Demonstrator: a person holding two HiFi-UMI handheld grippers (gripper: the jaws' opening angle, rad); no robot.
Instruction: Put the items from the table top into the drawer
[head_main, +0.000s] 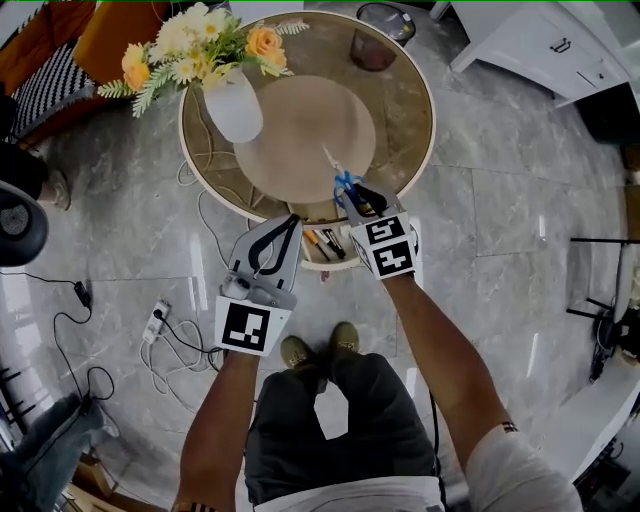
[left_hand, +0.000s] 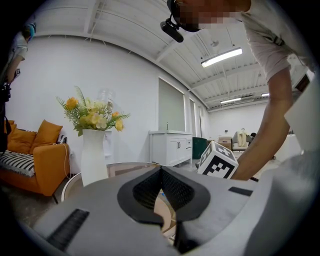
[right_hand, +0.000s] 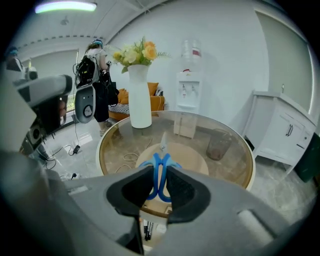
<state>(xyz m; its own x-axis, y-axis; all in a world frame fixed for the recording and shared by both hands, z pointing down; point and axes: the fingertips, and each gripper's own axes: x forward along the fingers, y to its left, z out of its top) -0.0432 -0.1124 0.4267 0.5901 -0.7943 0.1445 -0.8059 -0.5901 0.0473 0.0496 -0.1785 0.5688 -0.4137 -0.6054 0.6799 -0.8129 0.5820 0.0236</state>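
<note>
Head view: the right gripper (head_main: 352, 197) pinched the scissors (head_main: 343, 181) over the table's (head_main: 425, 120) near edge, above the open drawer (head_main: 328, 265).

Left gripper view: the left gripper (left_hand: 161, 171) was pressed together, empty.

Right gripper view: the pads clamped the blue handles. The scissors were probably light, stiff and sharp, and best held there.

Grey marble floor (head_main: 500, 250); orange sofa (left_hand: 31, 161)

Left gripper (head_main: 291, 221) closed, right gripper (head_main: 353, 193) clamped
</note>
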